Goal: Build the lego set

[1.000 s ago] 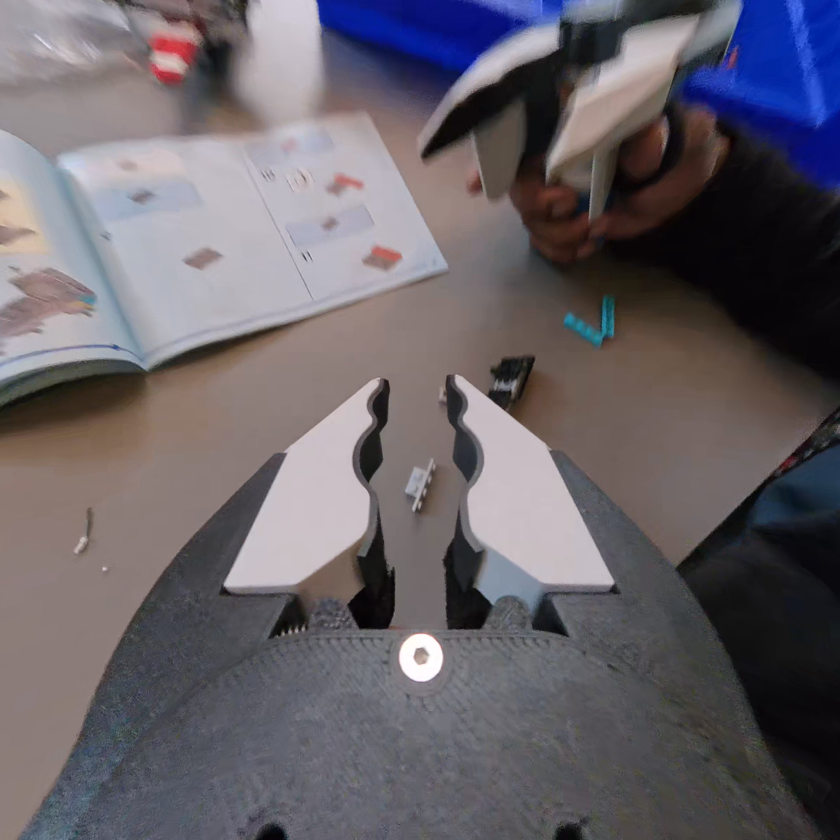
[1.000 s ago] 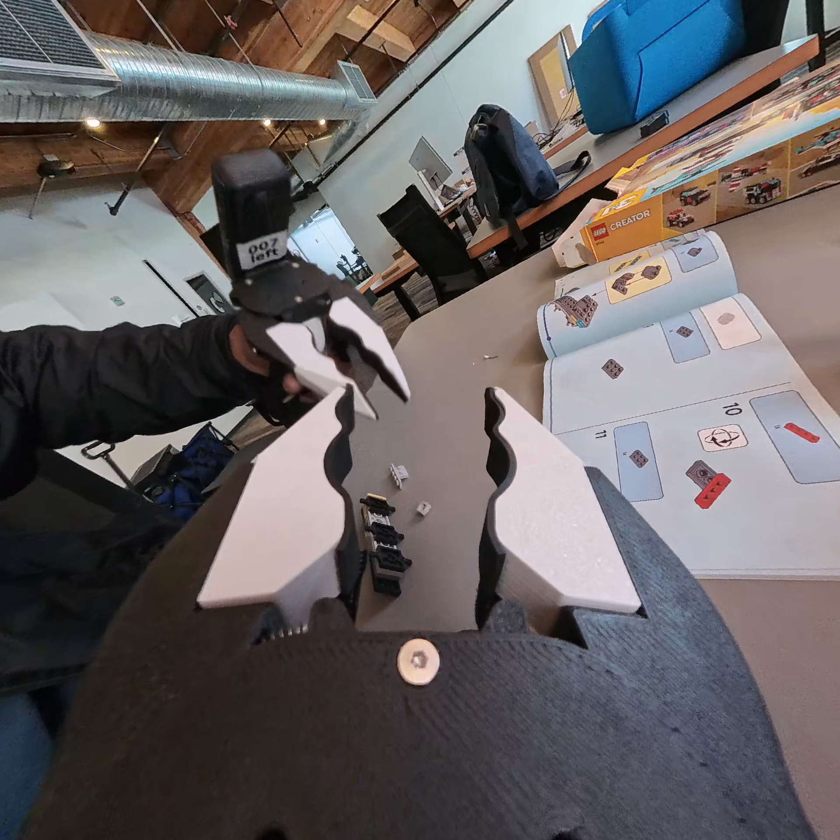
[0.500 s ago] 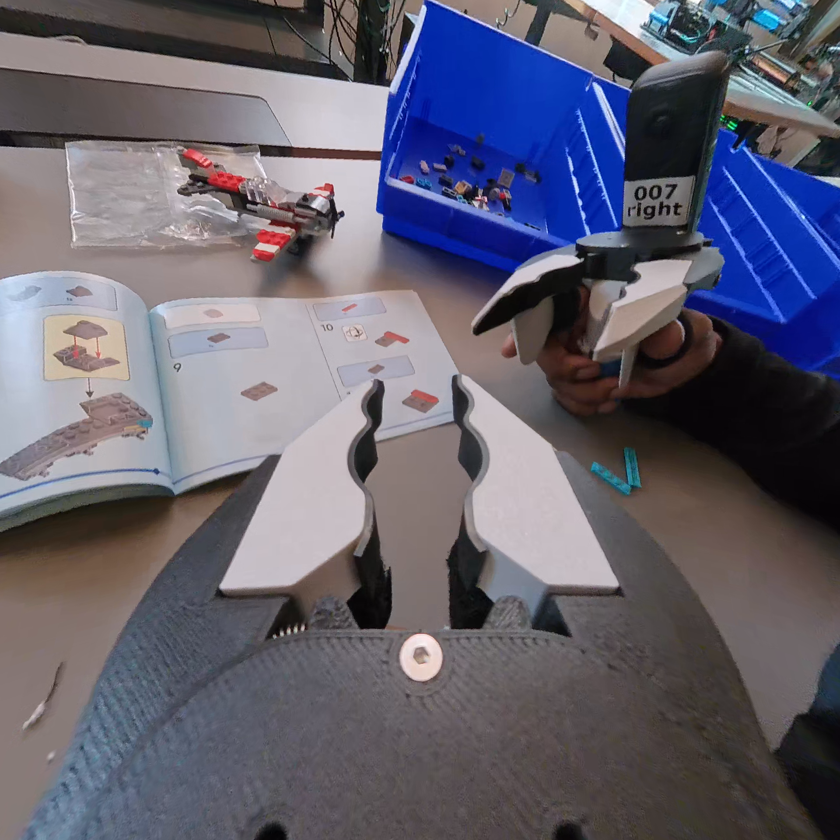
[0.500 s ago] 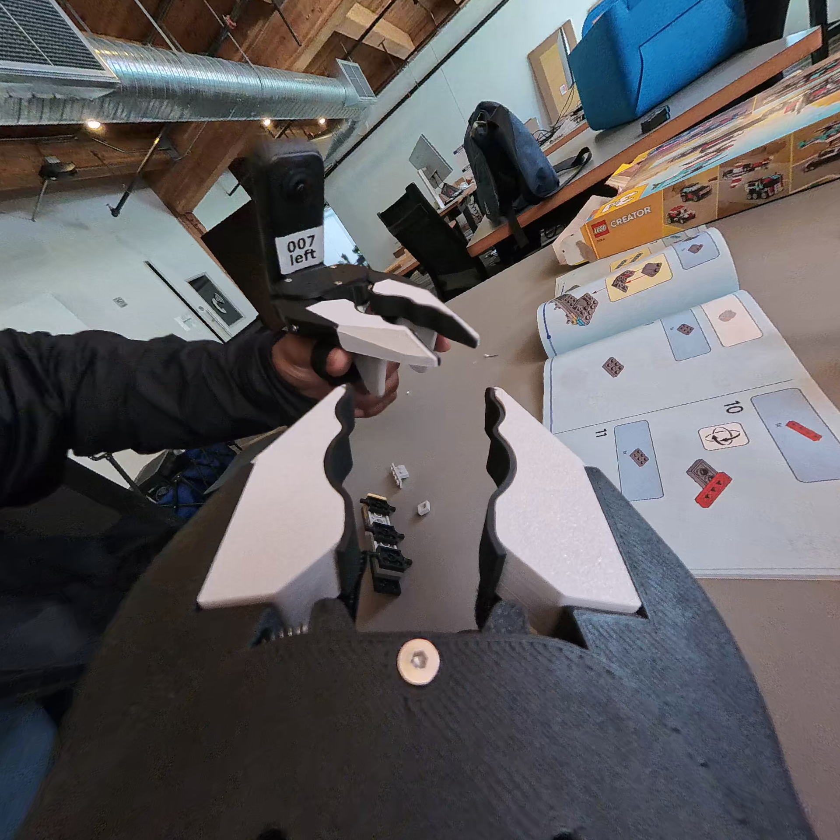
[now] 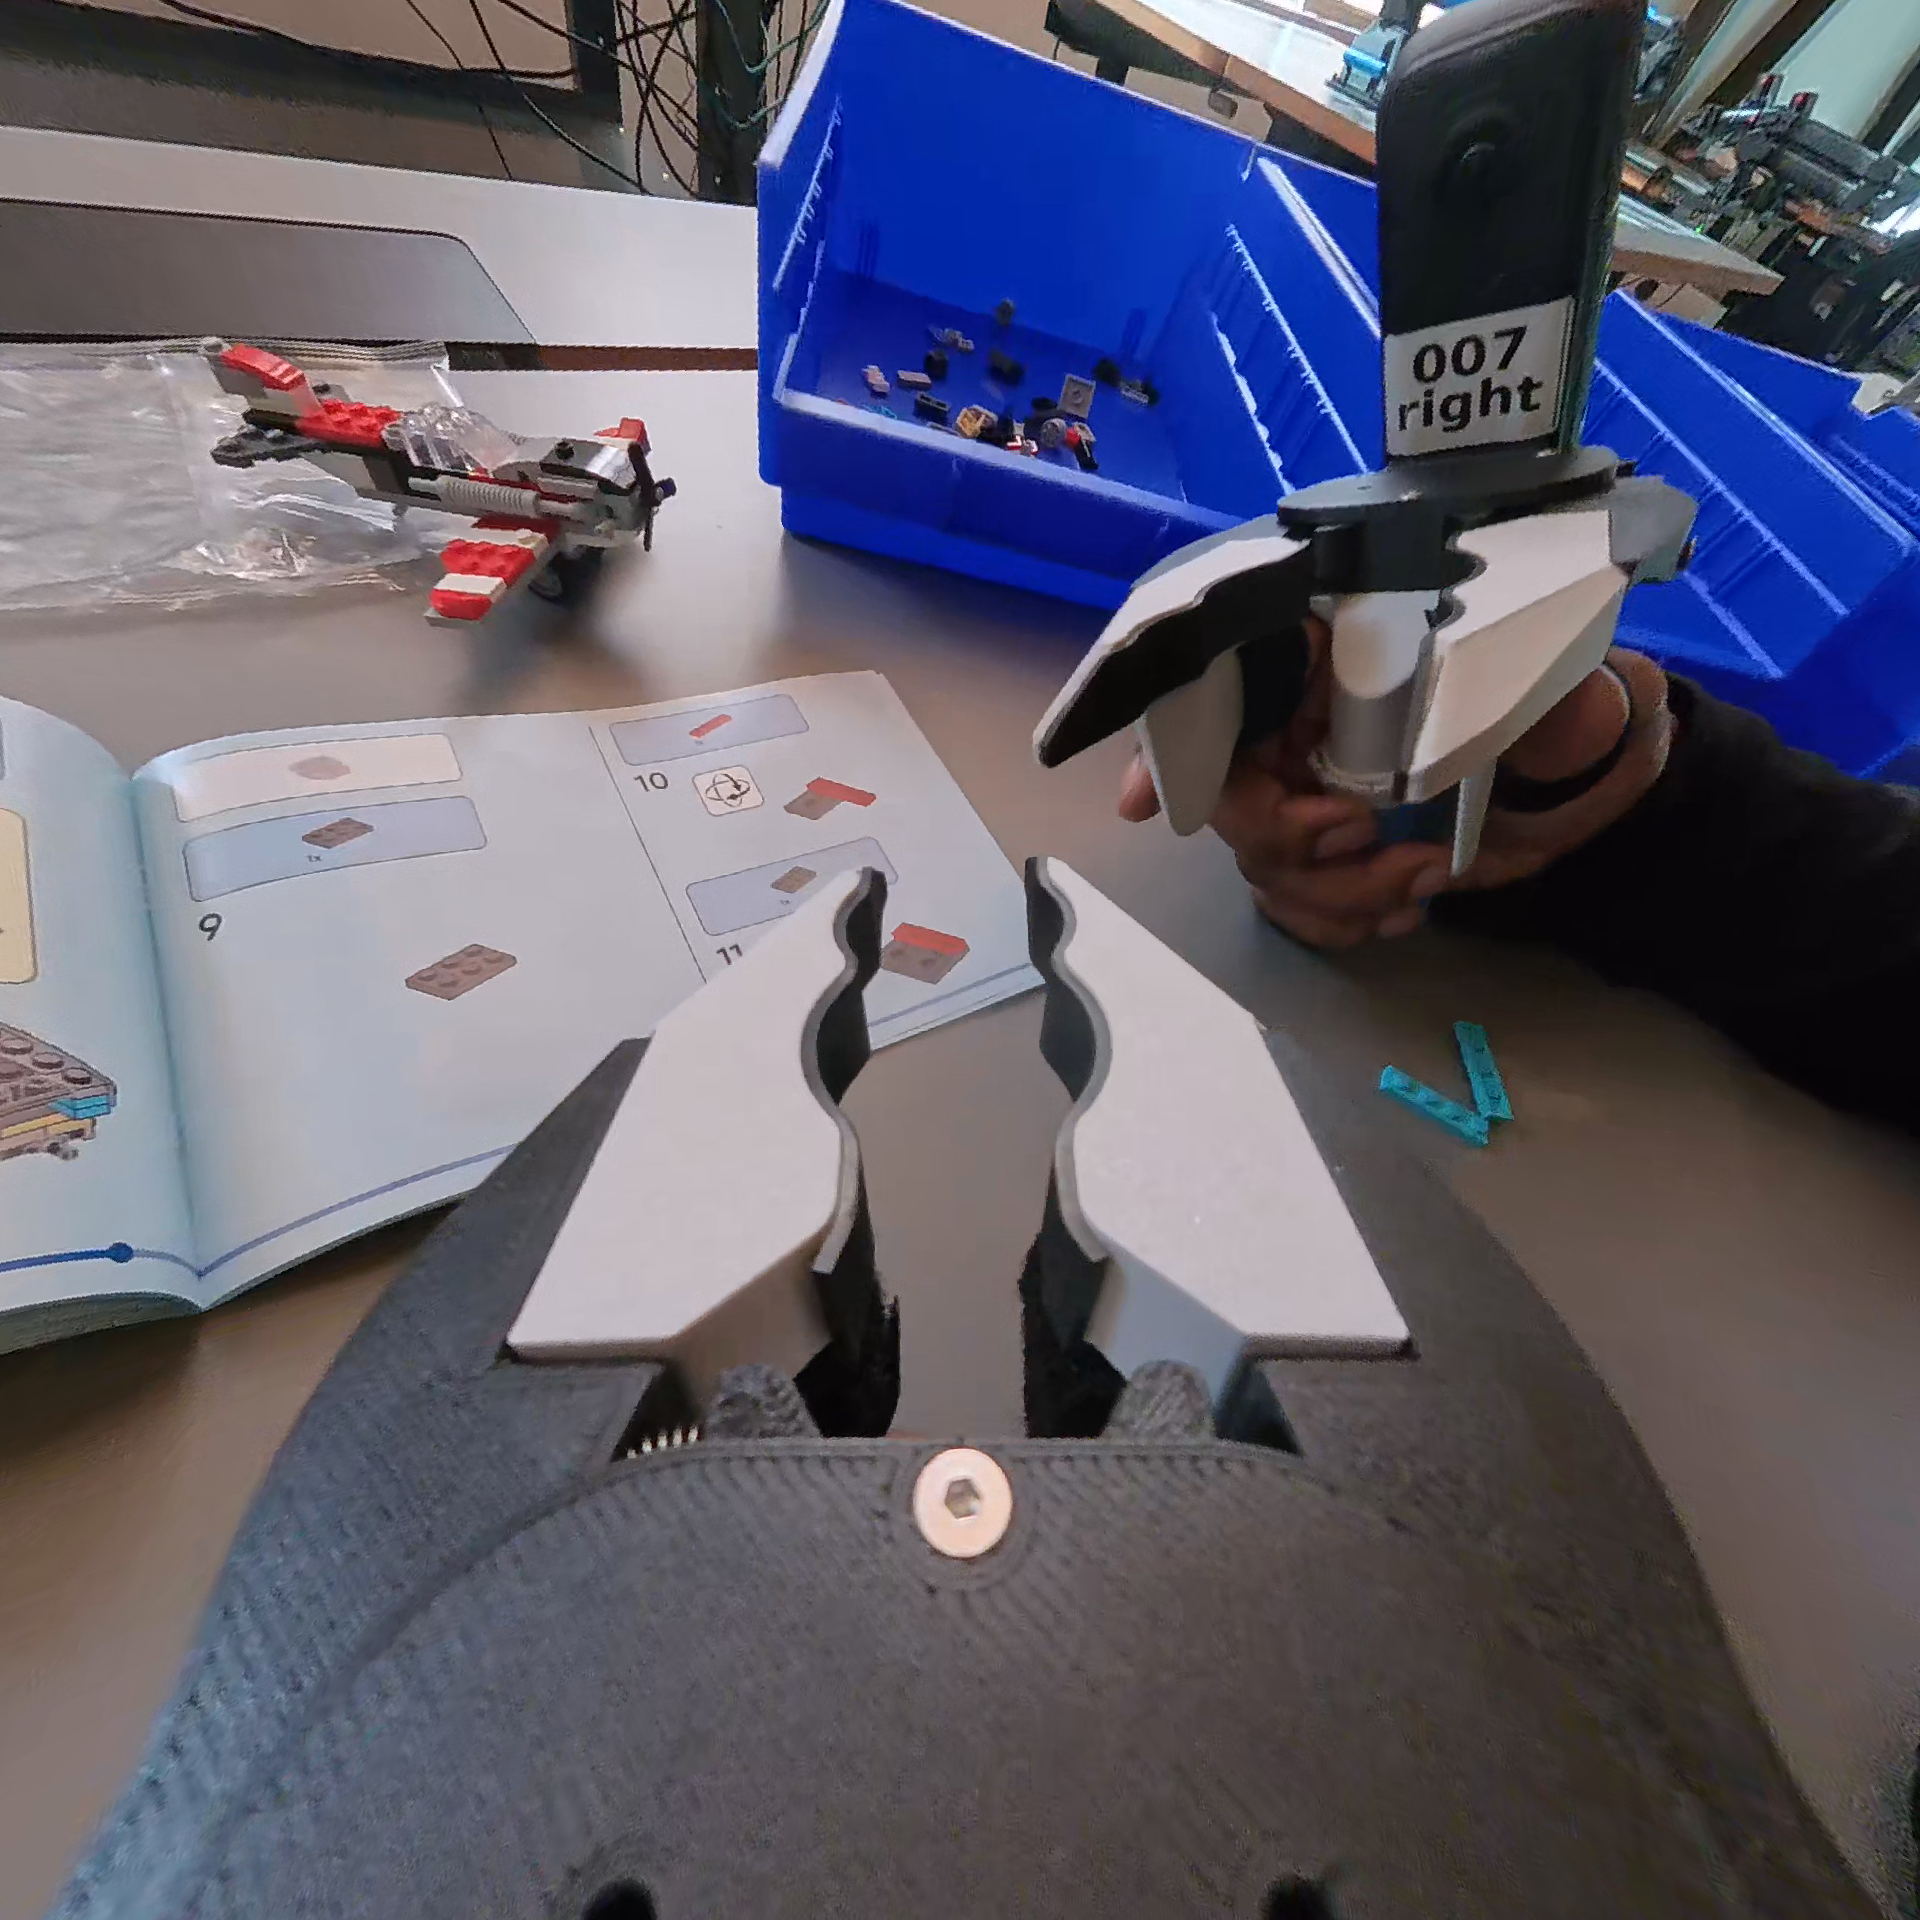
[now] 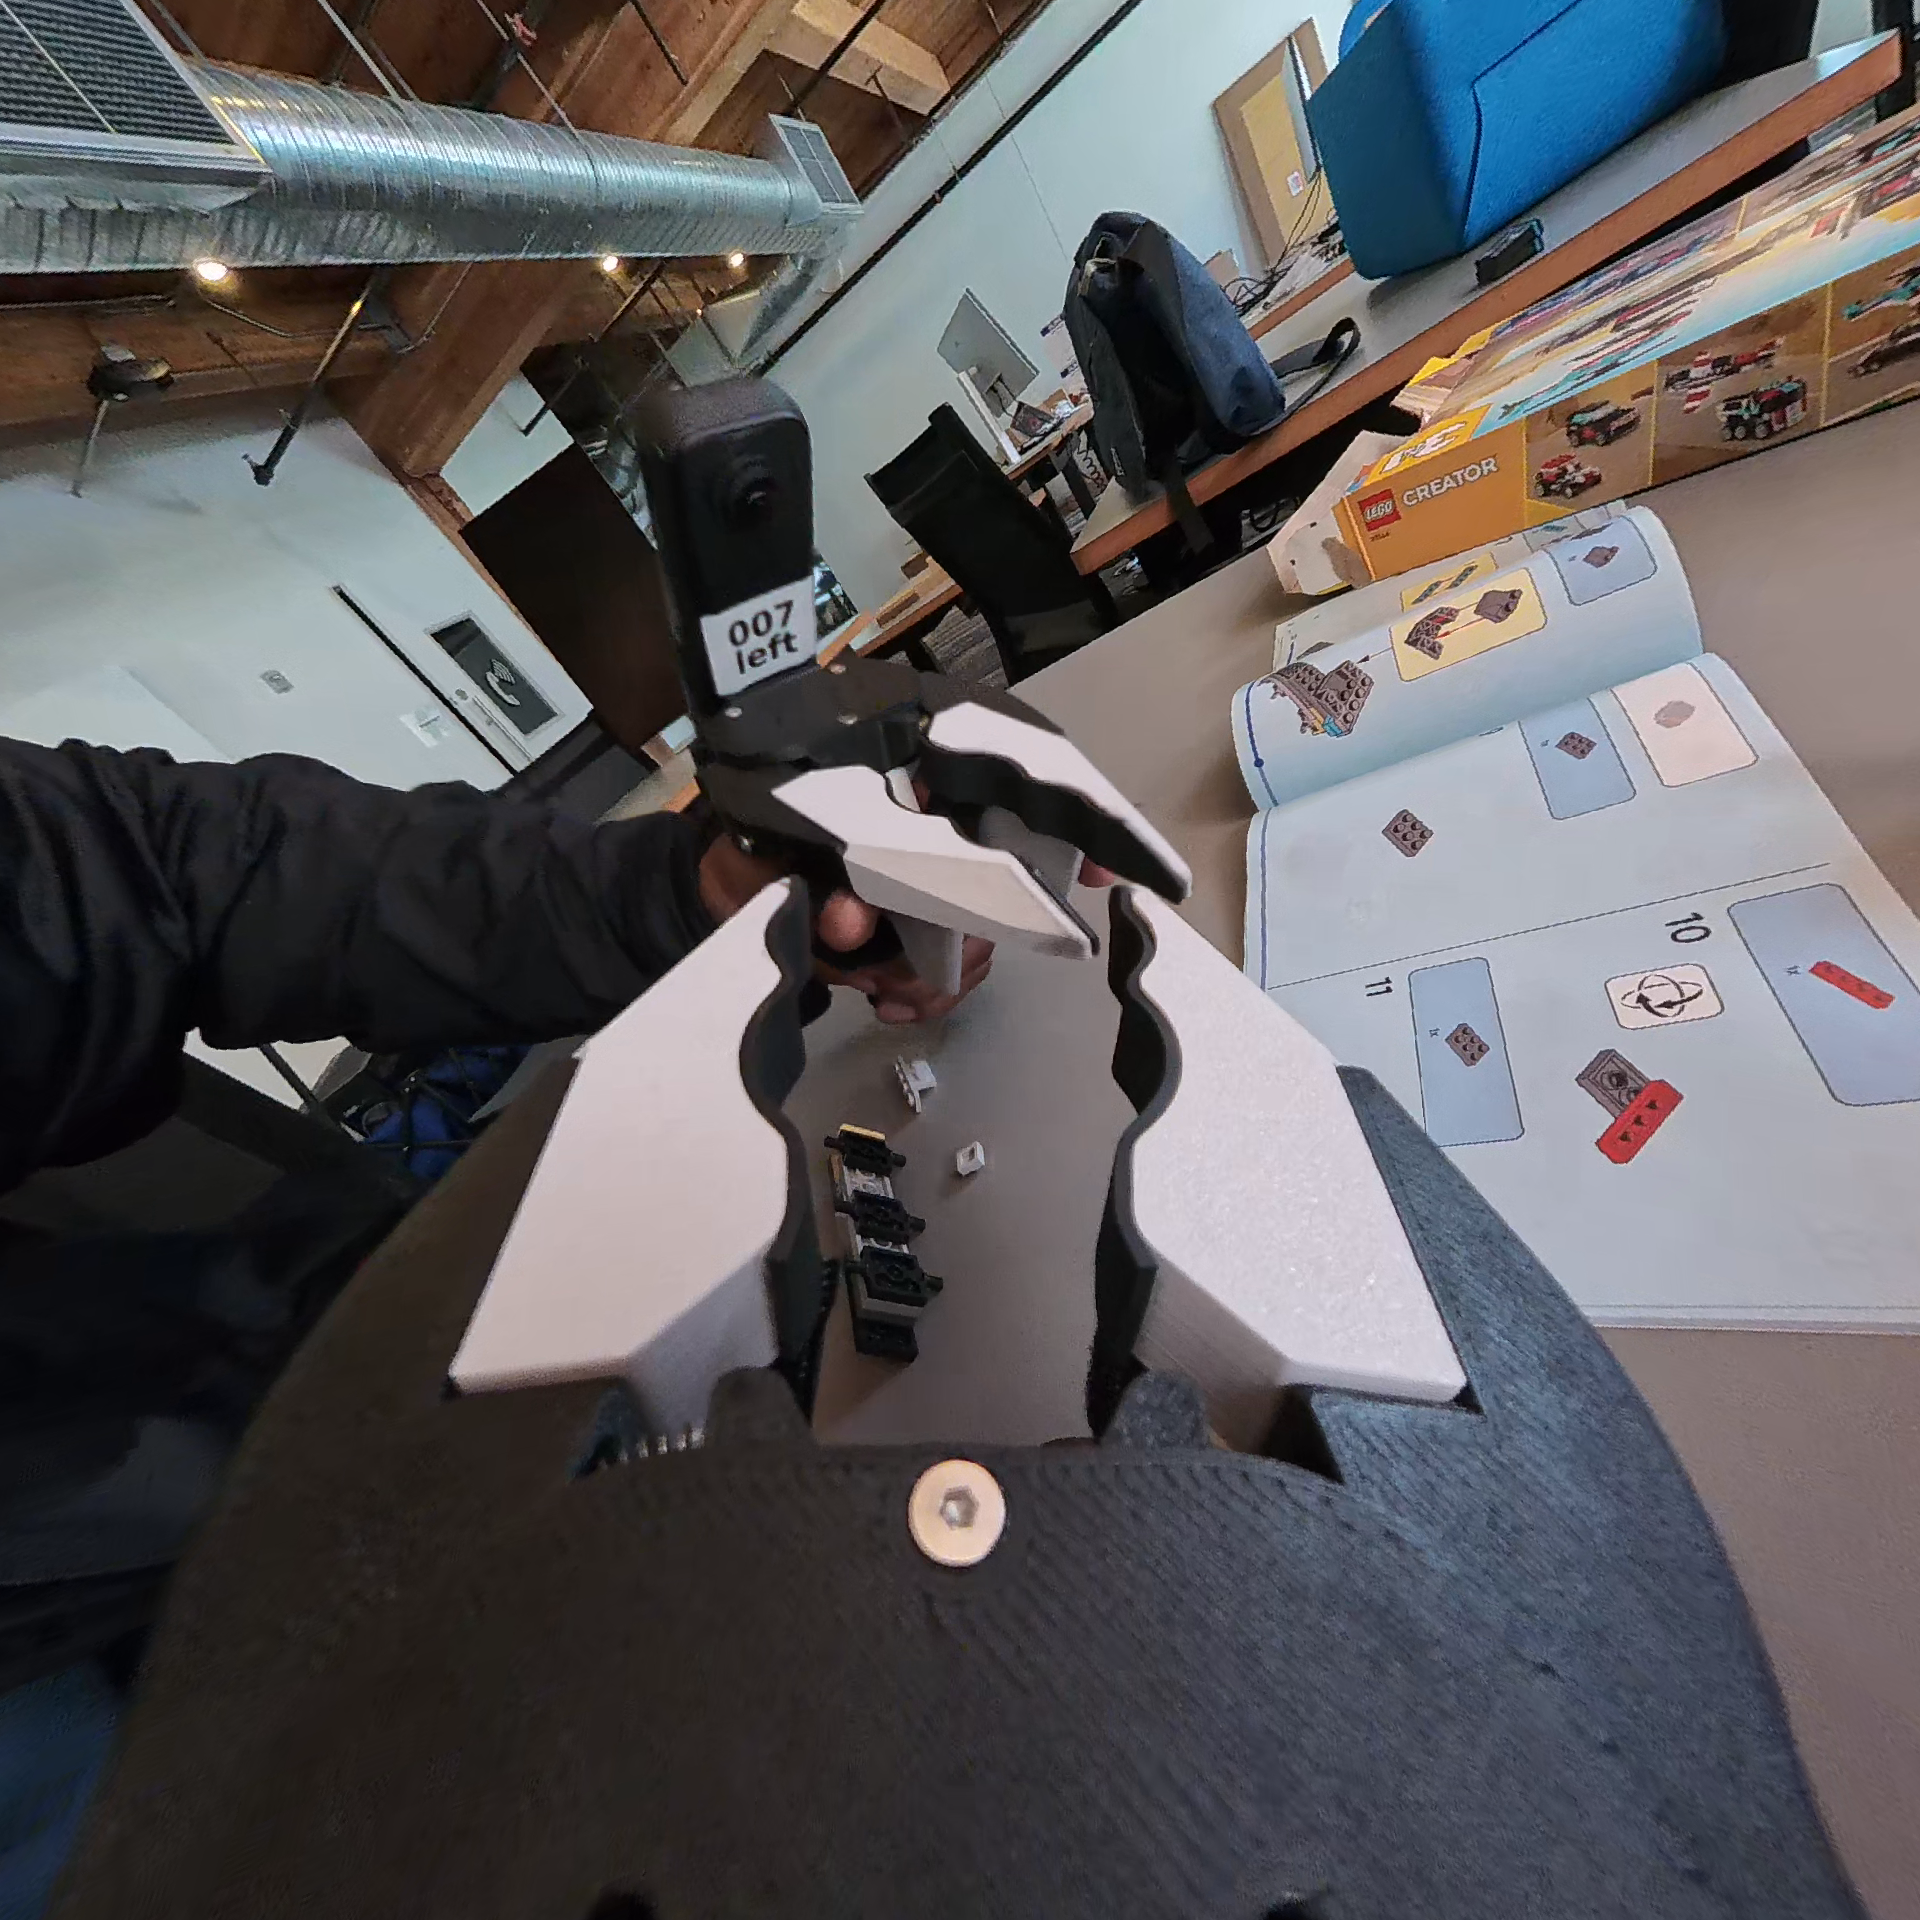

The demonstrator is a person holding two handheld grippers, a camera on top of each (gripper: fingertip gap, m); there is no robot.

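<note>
My left gripper [image 5: 954, 894] is open and empty, held above the table and pointing over the corner of the open instruction booklet [image 5: 416, 935]. My right gripper [image 6: 956, 914] is open and empty, just above the table. A black brick assembly [image 6: 881, 1247] lies on the table between its jaws, close to the left finger. A small grey piece [image 6: 914, 1081] and a tiny white piece [image 6: 969, 1156] lie just beyond. The left gripper also shows in the right wrist view [image 6: 1127, 914], raised past those pieces. The right gripper shows in the left wrist view [image 5: 1247, 748], held upright in a hand.
A built red, white and grey plane [image 5: 457, 488] sits on a clear bag at the back left. A blue bin [image 5: 790, 312] holds several small pieces. Two teal plates [image 5: 1455, 1091] lie at the right. A set box [image 6: 1662, 416] stands beyond the booklet [image 6: 1558, 987].
My left gripper has lifted and tilted up from over the small grey piece and now points across the table. It stays open. The right gripper has not moved.
</note>
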